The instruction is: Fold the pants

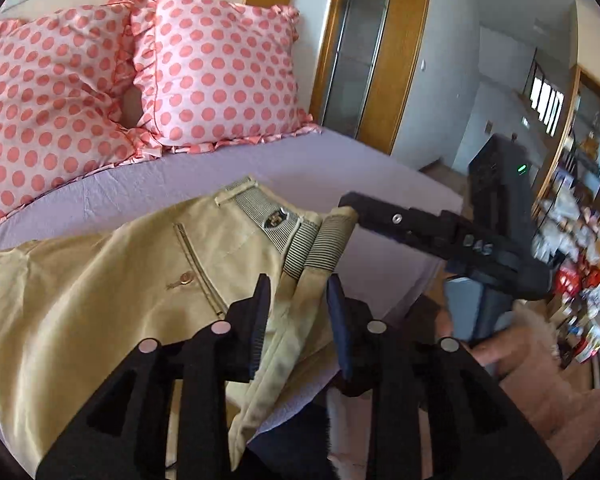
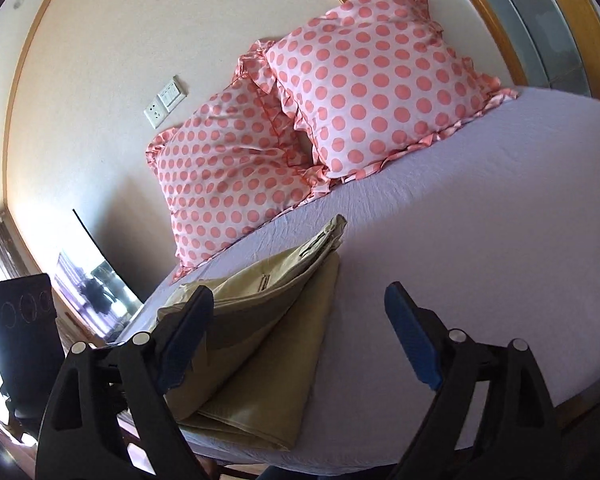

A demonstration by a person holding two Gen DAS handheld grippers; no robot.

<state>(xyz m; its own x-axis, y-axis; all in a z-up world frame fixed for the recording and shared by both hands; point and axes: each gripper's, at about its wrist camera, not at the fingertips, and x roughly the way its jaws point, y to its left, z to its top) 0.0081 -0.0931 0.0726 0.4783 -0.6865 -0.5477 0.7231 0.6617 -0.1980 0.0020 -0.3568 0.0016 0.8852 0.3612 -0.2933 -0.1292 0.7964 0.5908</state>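
On the bed [image 2: 480,208], folded pants [image 2: 260,344] lie waistband toward pillows [image 2: 364,92].

- The right gripper [image 1: 346,200], seen from the left wrist, bears pale digits on its side that look like "045".
- The badge [image 1: 273,219] on the pants [image 1: 100,300] waistband is too small to read.

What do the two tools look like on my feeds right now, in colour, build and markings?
Both are matte black plastic with triangular cut-outs and round silver pivot pins. The left tool and the right tool each carry two flat fingers with ribbed dark blue pads. Seen from the left wrist camera, the right tool's black body shows raised digits and a small green light. No cables visible.
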